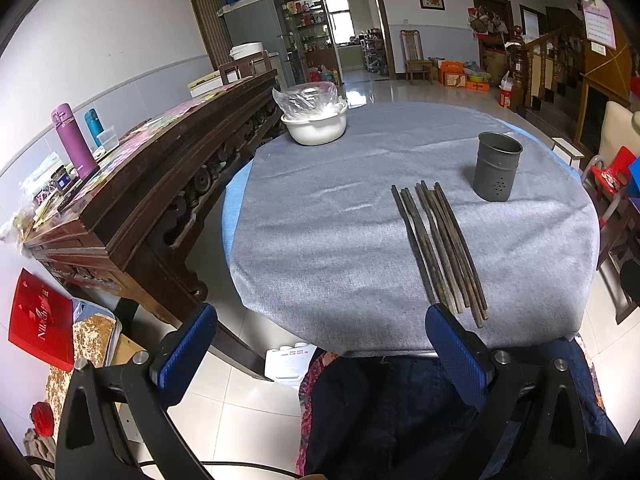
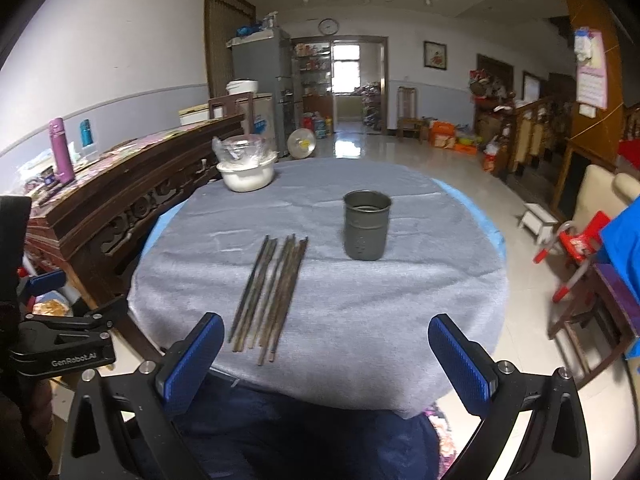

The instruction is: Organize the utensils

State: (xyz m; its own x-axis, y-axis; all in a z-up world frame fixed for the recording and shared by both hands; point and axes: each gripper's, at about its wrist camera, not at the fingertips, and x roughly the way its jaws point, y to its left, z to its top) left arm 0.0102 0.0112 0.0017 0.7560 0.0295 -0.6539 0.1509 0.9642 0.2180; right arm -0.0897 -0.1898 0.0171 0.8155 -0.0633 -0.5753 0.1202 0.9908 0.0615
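Round table under a grey woven cloth (image 2: 360, 300). Bundle of dark brown wooden chopsticks (image 2: 270, 294) lies flat on the cloth, side by side, ends toward the near edge. Dark grey metal cylindrical holder with small holes (image 2: 367, 226) stands upright, just beyond and right of the chopsticks, not touching them. White plastic bowl covered with a clear bag (image 1: 315, 120) sits at the far left edge.

Left gripper (image 1: 320, 344) jaws wide apart, empty, held before the near table edge; its right blue pad is near the chopstick ends. Right gripper (image 2: 326, 354) jaws also spread, empty, near the table edge
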